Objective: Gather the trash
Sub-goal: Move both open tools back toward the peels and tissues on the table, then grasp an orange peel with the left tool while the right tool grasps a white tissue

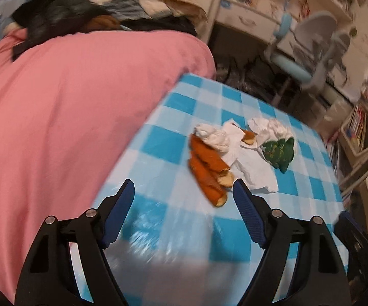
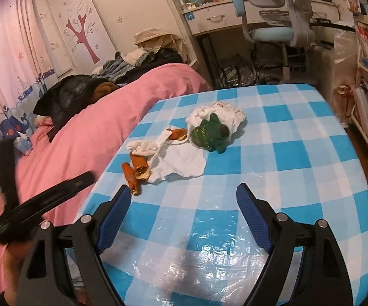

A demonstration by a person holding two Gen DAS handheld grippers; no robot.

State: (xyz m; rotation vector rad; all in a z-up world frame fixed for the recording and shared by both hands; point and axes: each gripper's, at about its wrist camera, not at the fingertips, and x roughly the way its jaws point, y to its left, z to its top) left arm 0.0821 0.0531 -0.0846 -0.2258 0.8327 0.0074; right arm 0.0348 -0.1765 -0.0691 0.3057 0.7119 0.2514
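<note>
A trash pile lies on the blue-checked table [image 1: 178,107] [image 2: 286,153]: orange peels [image 1: 206,170] [image 2: 132,176], crumpled white tissues [image 1: 245,160] [image 2: 181,163] and a crumpled green wrapper [image 1: 280,153] [image 2: 209,132]. My left gripper [image 1: 184,188] is open and empty, low over the table just short of the peels. My right gripper [image 2: 182,191] is open and empty, above the table in front of the tissues. The left gripper's black body [image 2: 41,201] shows at the left of the right wrist view.
A bed with a pink cover [image 1: 69,102] [image 2: 102,117] borders the table's left side, with clothes [image 2: 122,68] piled on it. A desk and a light blue chair [image 2: 273,30] stand behind. Shelves with books [image 2: 367,97] line the right.
</note>
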